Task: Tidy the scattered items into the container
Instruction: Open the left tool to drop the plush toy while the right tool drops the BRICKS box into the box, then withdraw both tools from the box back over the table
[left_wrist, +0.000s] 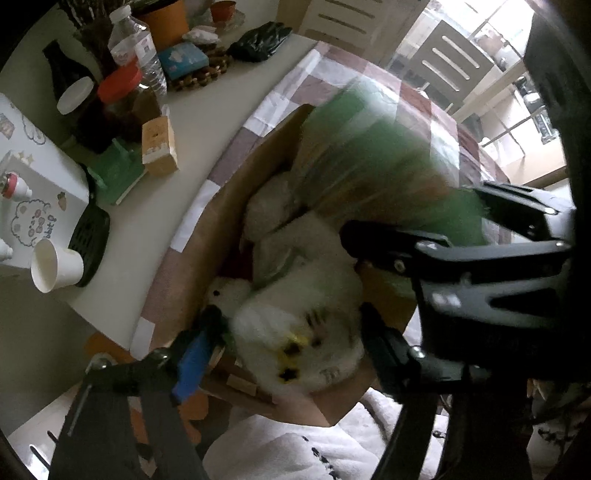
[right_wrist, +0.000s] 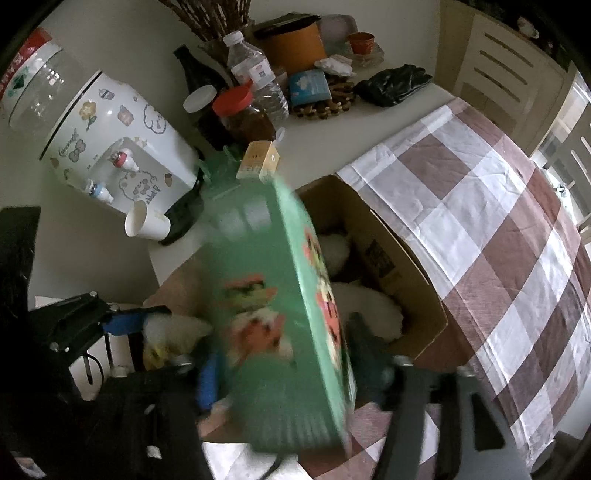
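Observation:
A brown cardboard box (left_wrist: 207, 236) stands on the checked cloth; it also shows in the right wrist view (right_wrist: 402, 266). White plush toys (left_wrist: 280, 236) lie inside it. My left gripper (left_wrist: 295, 339) is shut on a white plush toy (left_wrist: 306, 332) with yellow and black marks, held over the box's near end. My right gripper (right_wrist: 280, 362) is shut on a flat green box (right_wrist: 273, 295) with cartoon prints, tilted over the cardboard box and motion-blurred. The green box (left_wrist: 369, 155) shows as a blur in the left wrist view, with the right gripper (left_wrist: 461, 240) beside it.
On the white table behind the box stand a water dispenser (right_wrist: 122, 147), a paper cup (right_wrist: 146, 221), a red-lidded jar (right_wrist: 240, 114), water bottles (right_wrist: 258, 77), a small tan carton (left_wrist: 159, 146), a blue pack (right_wrist: 308, 86), black gloves (right_wrist: 395, 85). A brown and white checked cloth (right_wrist: 498, 240) covers the right.

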